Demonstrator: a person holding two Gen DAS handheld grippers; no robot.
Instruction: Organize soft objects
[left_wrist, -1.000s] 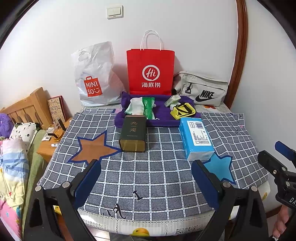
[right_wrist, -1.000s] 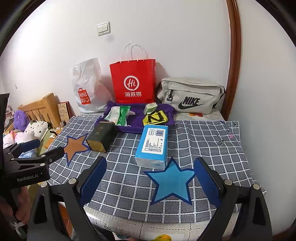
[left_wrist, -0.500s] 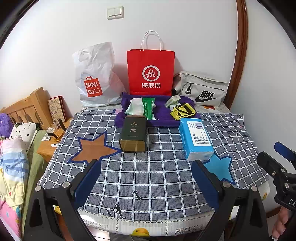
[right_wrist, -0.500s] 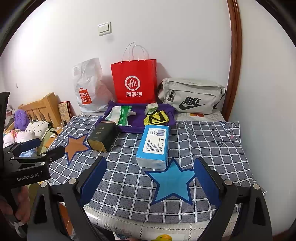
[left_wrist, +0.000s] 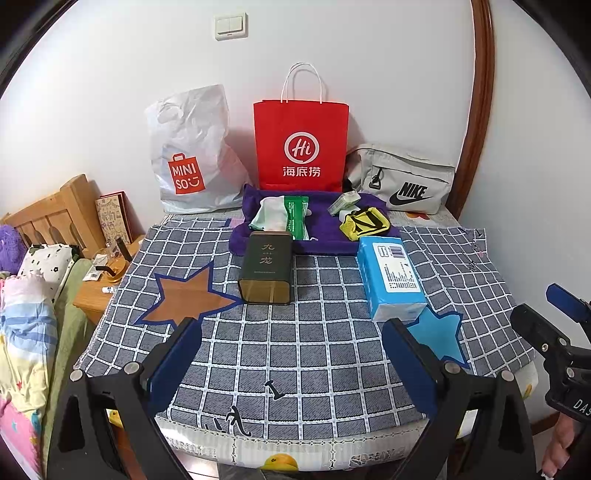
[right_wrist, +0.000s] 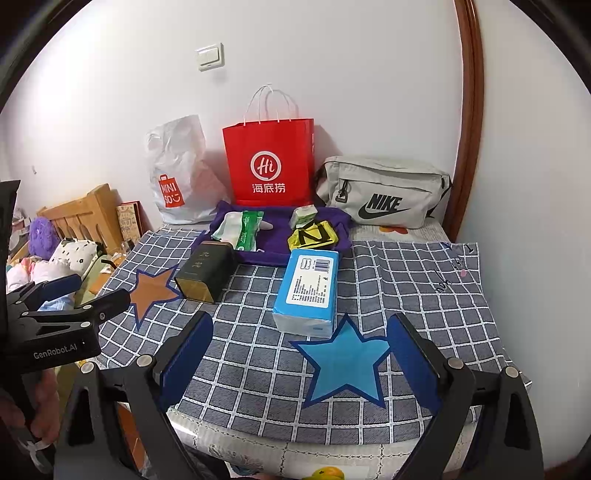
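Blue pads on your left gripper (left_wrist: 291, 354) and right gripper (right_wrist: 299, 354) stand wide apart, holding nothing, low in each frame. Tissue pack (right_wrist: 307, 291) lies mid-frame on the checked cloth (right_wrist: 406, 295), beside the dark tin (right_wrist: 207, 271). Purple towel (left_wrist: 325, 232) sits just above centre, carrying wipes (left_wrist: 295, 218) and a yellow pouch (left_wrist: 364, 223).
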